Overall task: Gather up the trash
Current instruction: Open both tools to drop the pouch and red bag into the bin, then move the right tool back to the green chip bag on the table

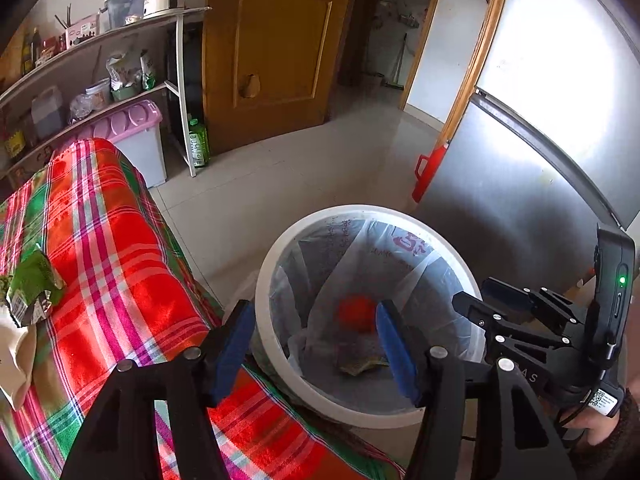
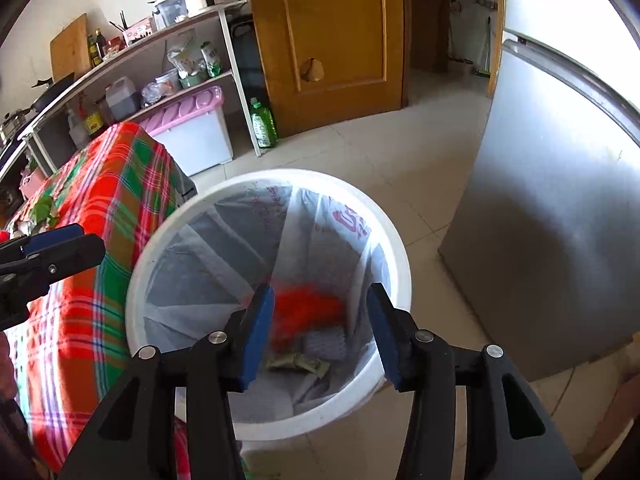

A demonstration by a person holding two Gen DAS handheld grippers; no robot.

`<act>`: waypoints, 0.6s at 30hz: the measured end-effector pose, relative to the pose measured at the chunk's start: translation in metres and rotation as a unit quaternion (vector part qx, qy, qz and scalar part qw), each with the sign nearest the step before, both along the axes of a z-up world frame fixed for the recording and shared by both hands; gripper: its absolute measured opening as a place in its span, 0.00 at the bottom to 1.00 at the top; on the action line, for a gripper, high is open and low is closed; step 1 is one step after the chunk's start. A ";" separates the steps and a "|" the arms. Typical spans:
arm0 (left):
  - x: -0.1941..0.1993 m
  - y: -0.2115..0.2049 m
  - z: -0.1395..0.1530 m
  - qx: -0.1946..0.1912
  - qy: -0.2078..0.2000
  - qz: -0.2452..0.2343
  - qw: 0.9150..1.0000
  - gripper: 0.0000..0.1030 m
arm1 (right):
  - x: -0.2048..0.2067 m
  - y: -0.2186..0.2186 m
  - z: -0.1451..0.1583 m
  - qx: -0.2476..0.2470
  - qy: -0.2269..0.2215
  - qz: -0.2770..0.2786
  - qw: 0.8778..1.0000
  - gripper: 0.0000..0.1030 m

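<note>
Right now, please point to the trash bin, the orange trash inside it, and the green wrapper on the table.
trash bin [image 2: 140, 276], right wrist view, left rim.
orange trash [image 2: 308, 304], right wrist view, middle.
green wrapper [image 1: 30, 280], left wrist view, green face.

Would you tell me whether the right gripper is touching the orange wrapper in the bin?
Apart. The right wrist view shows the right gripper open above the bin, the blurred orange wrapper lying lower inside, clear of both pads.
</note>
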State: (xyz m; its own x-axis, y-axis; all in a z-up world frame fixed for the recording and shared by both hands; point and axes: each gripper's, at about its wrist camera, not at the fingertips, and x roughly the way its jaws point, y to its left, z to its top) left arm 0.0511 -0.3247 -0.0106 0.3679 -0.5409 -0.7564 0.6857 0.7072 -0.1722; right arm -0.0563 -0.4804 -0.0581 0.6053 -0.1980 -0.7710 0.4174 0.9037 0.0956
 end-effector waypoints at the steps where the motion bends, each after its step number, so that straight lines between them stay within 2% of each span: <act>1: 0.000 0.003 0.002 -0.003 0.000 0.002 1.000 0.61 | -0.001 0.003 0.004 -0.001 -0.004 0.002 1.000 0.48; 14: -0.002 0.041 0.026 -0.029 -0.018 0.028 0.999 0.61 | -0.008 0.017 0.035 -0.011 -0.039 0.000 0.999 0.48; 18: -0.001 0.059 0.031 -0.034 -0.023 0.043 0.998 0.61 | -0.007 0.028 0.045 -0.023 -0.051 0.019 0.998 0.48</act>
